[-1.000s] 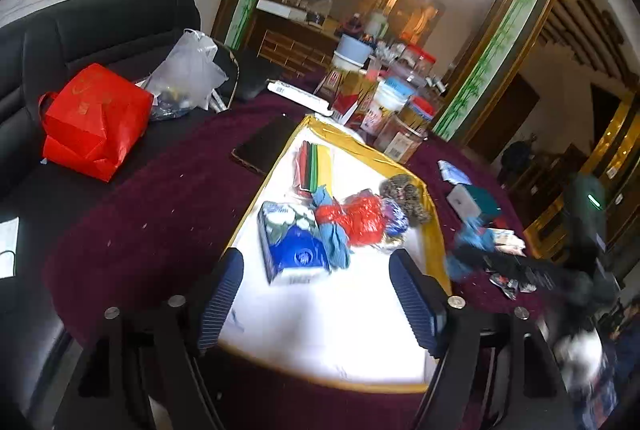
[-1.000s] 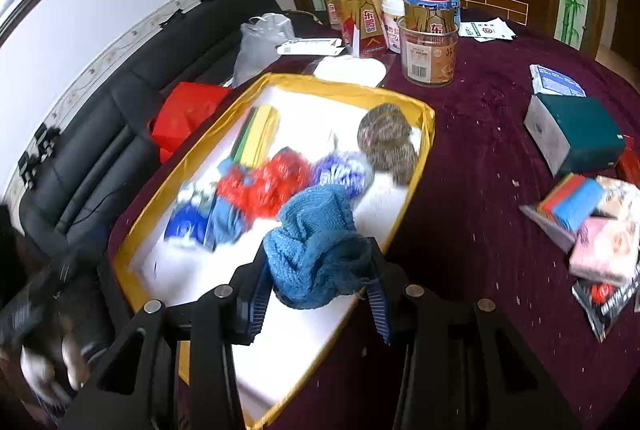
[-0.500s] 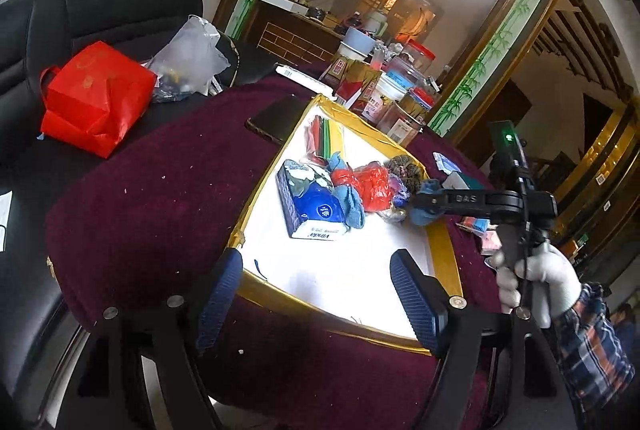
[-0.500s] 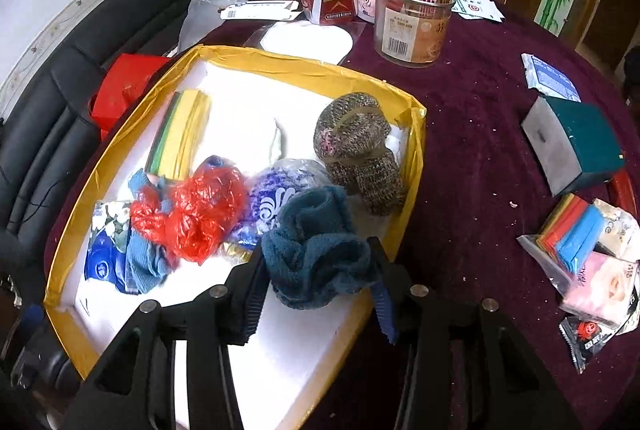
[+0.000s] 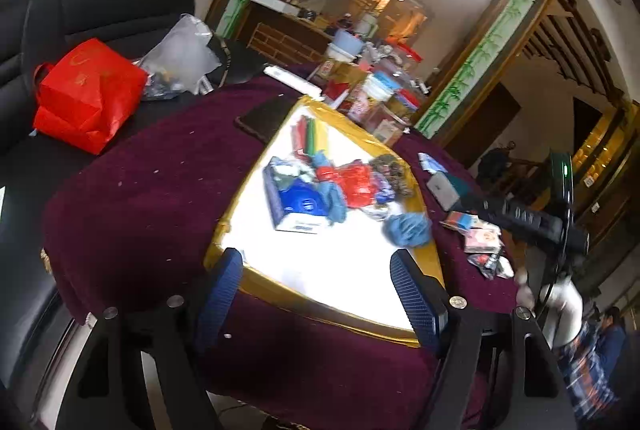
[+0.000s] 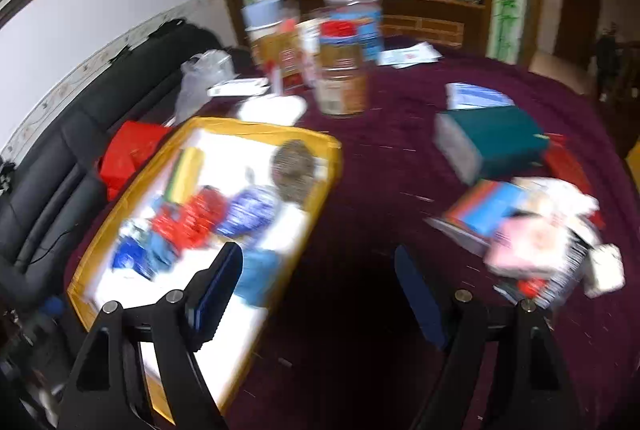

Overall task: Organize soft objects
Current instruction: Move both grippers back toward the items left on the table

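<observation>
Right gripper (image 6: 316,294) fingers are opening with nothing between them, left gripper (image 5: 316,294) fingers wide and empty, blue cloth (image 5: 407,228) lying mid-frame in the tray (image 5: 430,254).

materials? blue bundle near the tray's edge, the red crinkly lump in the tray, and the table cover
Blue bundle: looks like knitted or terry cloth, matte, soft rumpled folds.
Red lump: probably thin plastic film, with glossy crinkles and bright glints.
Table cover: maroon fabric, velvet-like short pile by the look; matte, specked with pale lint.
Blur leaves the weave unclear.
</observation>
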Tool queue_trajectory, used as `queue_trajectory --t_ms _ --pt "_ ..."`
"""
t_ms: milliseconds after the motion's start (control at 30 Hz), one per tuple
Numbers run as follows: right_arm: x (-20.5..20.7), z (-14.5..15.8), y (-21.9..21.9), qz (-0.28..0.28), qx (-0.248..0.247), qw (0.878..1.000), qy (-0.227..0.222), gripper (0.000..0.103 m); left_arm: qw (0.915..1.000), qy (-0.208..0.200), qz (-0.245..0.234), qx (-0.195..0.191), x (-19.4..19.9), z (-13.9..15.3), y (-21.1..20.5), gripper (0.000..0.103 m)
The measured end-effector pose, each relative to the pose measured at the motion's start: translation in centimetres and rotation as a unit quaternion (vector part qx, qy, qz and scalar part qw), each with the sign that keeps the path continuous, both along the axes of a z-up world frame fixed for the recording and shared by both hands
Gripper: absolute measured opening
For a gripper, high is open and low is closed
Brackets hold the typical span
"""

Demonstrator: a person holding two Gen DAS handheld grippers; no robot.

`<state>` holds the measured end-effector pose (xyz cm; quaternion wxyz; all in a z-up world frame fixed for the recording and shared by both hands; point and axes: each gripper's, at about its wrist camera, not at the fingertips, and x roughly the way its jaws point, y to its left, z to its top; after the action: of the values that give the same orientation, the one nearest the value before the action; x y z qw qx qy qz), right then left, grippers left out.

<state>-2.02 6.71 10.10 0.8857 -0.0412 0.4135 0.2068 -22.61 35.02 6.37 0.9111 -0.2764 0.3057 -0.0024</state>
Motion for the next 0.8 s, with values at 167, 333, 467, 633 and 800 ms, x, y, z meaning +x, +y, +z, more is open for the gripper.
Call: queue_trajectory --t_ms 167,333,467,633,800 --pt "-2.9 -0.2 -7.6 -0.058 -0.004 0.998 -0.030 0.080 0.9992 -0.013 -0.036 0.009 0.9 0.9 -2.5 0.080" --pt "-4.0 -0.6 -15.3 -0.116 0.024 0.993 -0.029 0.083 0.9951 -0.005 -0.095 0.027 2.6 2.1 -7.8 0.080" --pt "-4.2 -1.2 -20.7 -0.151 0.047 0.987 -0.019 0.083 0.9869 0.008 -0.153 0.050 4.1 2.4 -14.0 0.080" --pt "-4.4 -1.7 -26.3 -0.184 0.072 0.980 -0.027 0.083 0.9734 0.050 -0.212 0.070 6.4 1.9 -21.3 0.080" --pt "-2.5 -1.9 -30.7 -0.226 0.093 0.969 -0.043 0.083 0.9561 0.081 -0.252 0.127 8.4 0.8 -28.2 0.080"
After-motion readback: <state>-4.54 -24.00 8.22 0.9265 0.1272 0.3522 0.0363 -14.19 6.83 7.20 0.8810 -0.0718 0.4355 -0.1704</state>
